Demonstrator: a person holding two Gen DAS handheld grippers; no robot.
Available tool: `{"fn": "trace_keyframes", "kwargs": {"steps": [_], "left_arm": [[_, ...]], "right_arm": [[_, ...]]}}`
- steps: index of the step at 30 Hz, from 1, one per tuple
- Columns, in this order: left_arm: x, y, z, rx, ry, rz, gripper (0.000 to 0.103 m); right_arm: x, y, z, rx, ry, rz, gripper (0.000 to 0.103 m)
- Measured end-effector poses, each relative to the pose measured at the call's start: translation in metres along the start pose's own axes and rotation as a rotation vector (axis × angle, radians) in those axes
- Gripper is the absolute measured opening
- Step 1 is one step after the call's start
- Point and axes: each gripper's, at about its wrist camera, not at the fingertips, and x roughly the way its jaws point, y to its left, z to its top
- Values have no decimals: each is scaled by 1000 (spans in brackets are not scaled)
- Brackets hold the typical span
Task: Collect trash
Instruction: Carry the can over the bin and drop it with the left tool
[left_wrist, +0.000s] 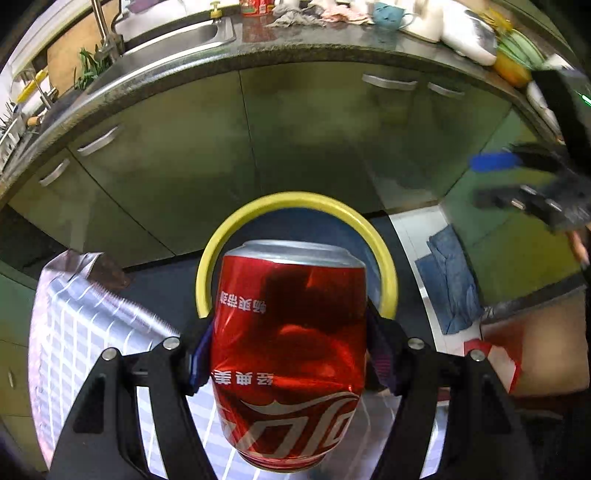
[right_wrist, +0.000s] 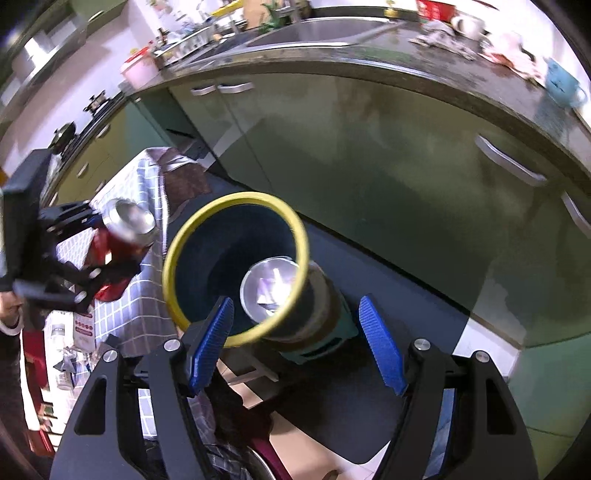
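Note:
My left gripper is shut on a red Coca-Cola can, dented, held upside down just in front of a dark blue bin with a yellow rim. In the right wrist view the can and left gripper are left of the bin. A second can with a silver end is in the air at the bin's rim. My right gripper is open and empty, just above the bin. It shows blurred at the right edge of the left wrist view.
Green cabinets under a dark counter stand behind the bin. A checked cloth lies to the left. A blue rag lies on the floor at the right. A teal stool stands beside the bin.

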Motion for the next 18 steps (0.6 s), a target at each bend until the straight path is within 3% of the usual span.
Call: {"fn": "trace_keyframes", "kwargs": {"steps": [2,8,12,18], "left_arm": [[12,4,11,-24,-7,-5,77],[0,15,13,-90,-49,-5,79],[-41,21,-14,-108,-89,21,83],[-117,43,-94,-241,-131,74,84]], "right_arm": [[-1,-10,-3,21,-1,-9,70],[0,-26,-7,42,10,-22,70],[11,-10,-7,5,29,-21,70],[25,40,1,-93,39,-34,70]]}}
